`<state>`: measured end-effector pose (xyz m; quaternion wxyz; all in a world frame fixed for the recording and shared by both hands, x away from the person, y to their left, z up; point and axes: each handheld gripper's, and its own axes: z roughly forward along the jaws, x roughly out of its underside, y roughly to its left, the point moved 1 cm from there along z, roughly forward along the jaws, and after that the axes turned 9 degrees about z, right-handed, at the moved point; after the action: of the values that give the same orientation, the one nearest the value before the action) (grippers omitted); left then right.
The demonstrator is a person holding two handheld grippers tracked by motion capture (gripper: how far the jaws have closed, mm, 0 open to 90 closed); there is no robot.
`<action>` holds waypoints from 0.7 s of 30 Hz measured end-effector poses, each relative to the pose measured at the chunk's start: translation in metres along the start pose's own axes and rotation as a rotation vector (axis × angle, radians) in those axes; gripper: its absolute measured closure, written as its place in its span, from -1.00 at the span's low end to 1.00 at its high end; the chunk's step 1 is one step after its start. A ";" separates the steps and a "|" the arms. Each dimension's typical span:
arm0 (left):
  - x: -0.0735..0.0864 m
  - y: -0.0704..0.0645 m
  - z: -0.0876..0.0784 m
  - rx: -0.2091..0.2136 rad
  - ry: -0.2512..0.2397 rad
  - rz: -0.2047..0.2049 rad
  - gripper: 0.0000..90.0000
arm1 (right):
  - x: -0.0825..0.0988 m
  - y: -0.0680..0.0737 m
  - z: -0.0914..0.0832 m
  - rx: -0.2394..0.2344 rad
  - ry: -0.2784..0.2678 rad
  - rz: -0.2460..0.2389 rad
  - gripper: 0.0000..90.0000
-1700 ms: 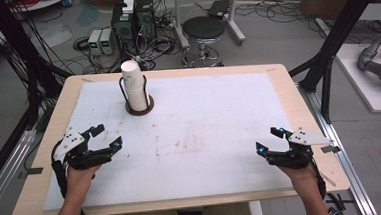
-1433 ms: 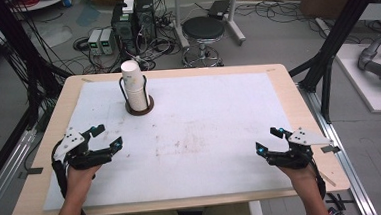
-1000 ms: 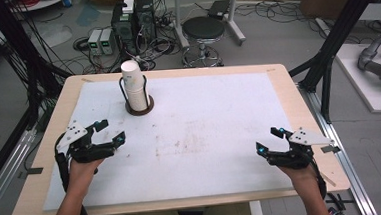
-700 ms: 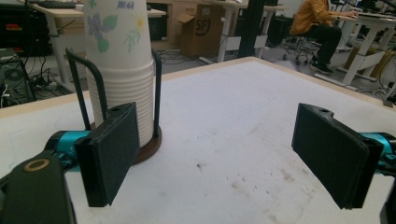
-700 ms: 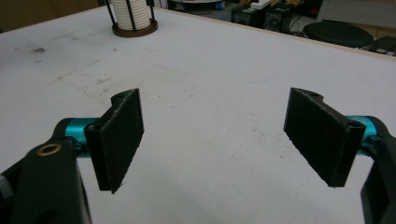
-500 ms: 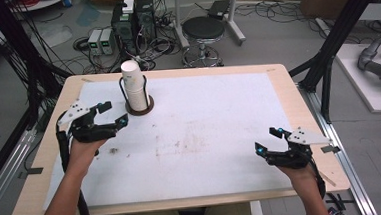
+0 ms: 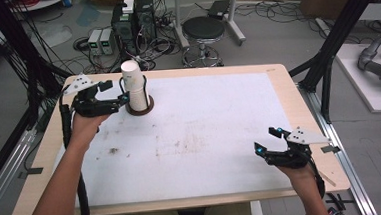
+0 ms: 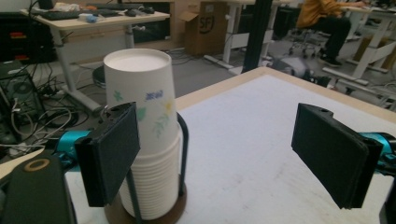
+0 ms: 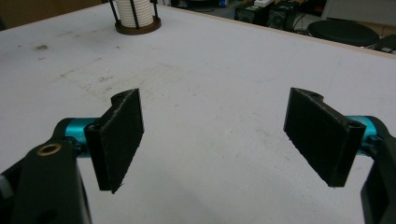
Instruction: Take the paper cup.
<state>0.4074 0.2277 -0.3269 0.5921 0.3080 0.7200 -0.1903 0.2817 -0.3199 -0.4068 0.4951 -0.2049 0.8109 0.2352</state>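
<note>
While the left gripper (image 7: 111, 94) hangs at the far left of the table with its jaws spread wide and clamped on nothing, the tall stack of white paper cups with small floral prints (image 7: 135, 86) stands just to its right, upright in a round dark-brown holder with thin black wire posts (image 7: 142, 108). In the left gripper view the stack (image 8: 147, 135) sits off to the left of the opening, partly behind the left jaw and not between the two jaws, so the gripper's line points past the cups toward the bare white tabletop (image 8: 261, 140). The stack's long axis runs straight up, and the topmost cup rises clear above the wire posts, which I judge to be the part open to a sideways pinch. The coming move likely calls for swinging the opening leftward, in that view, until the top cup lies between the pads. The right gripper (image 7: 273, 143) rests near the right front edge, well apart from the cups, its jaws likewise wide apart and empty; in the right gripper view the holder (image 9: 137, 25) appears far off across the table. The left hand is clearly the nearer one.
</note>
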 end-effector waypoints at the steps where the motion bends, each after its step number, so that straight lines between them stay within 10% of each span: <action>1: -0.002 0.002 0.003 -0.007 0.003 -0.002 -0.66 | 0.000 -0.001 0.000 0.002 -0.003 -0.002 -0.55; 21: -0.021 0.041 0.071 -0.094 0.114 -0.061 -0.65 | 0.000 -0.002 0.002 -0.006 0.005 0.002 -0.55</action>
<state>0.4890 0.2086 -0.3192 0.5580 0.2679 0.7696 -0.1565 0.2840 -0.3201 -0.4079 0.4922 -0.2063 0.8116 0.2377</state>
